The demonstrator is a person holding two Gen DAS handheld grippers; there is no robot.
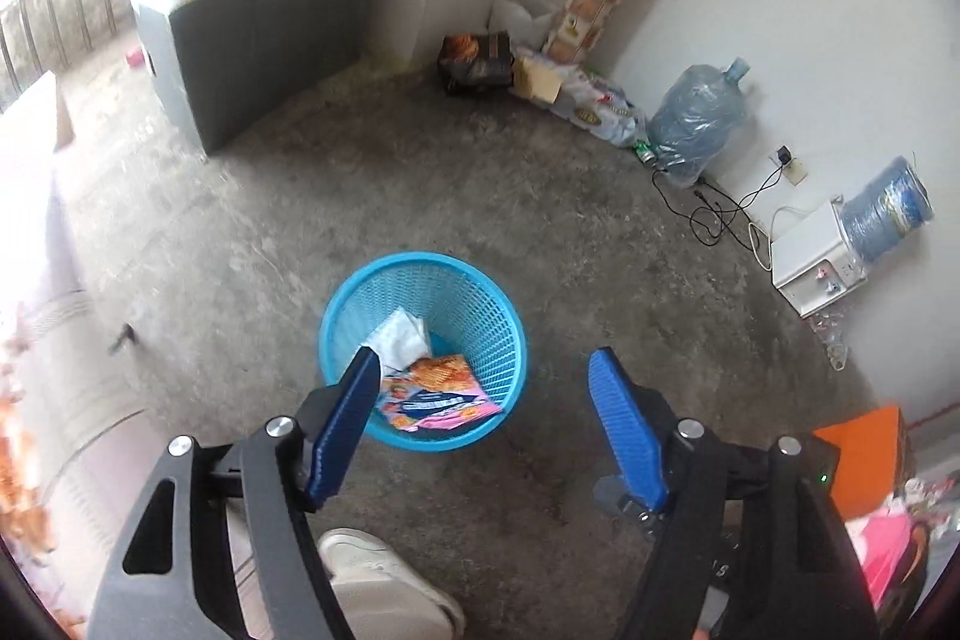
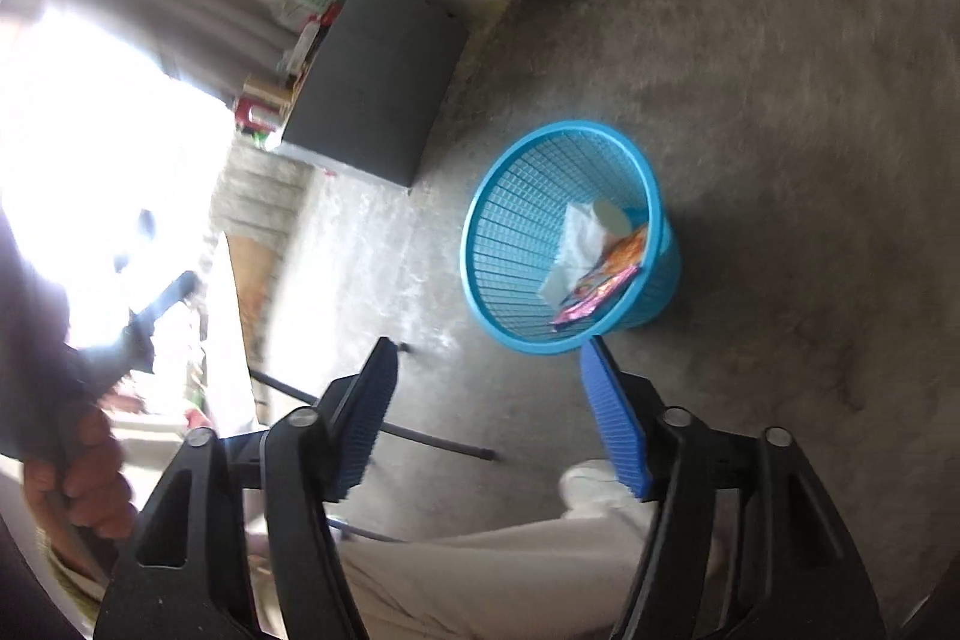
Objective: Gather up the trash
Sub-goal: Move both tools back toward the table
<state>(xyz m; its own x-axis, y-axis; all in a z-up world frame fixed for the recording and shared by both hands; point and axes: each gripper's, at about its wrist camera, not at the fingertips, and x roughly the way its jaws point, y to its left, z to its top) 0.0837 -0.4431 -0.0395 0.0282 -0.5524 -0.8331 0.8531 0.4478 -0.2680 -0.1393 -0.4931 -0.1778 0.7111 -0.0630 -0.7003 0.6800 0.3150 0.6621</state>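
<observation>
Floor (image 1: 420, 172) is bare rough concrete, matt and stained. The blue basket (image 1: 480, 304) is glossy plastic mesh, with shiny foil-looking snack wrappers (image 1: 438, 391) and crumpled white paper (image 1: 399, 337) inside. Gripper fingers (image 1: 624, 424) have ribbed matt blue pads on black plastic with bright metal pins. Big water jug (image 1: 696, 118) is clear plastic, wrapped in thin film I think.

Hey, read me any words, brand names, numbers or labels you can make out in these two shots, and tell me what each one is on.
None can be read for certain.
Snack wrapper in the blue basket: printed lettering, too blurred to read.
Dark carton by the wall: print too small to read.
Blue water jug on the white dispenser: label banding, illegible.
Left gripper body: faint marks at lower right, unreadable.
Right wrist view: motion-blurred, nothing legible.
</observation>
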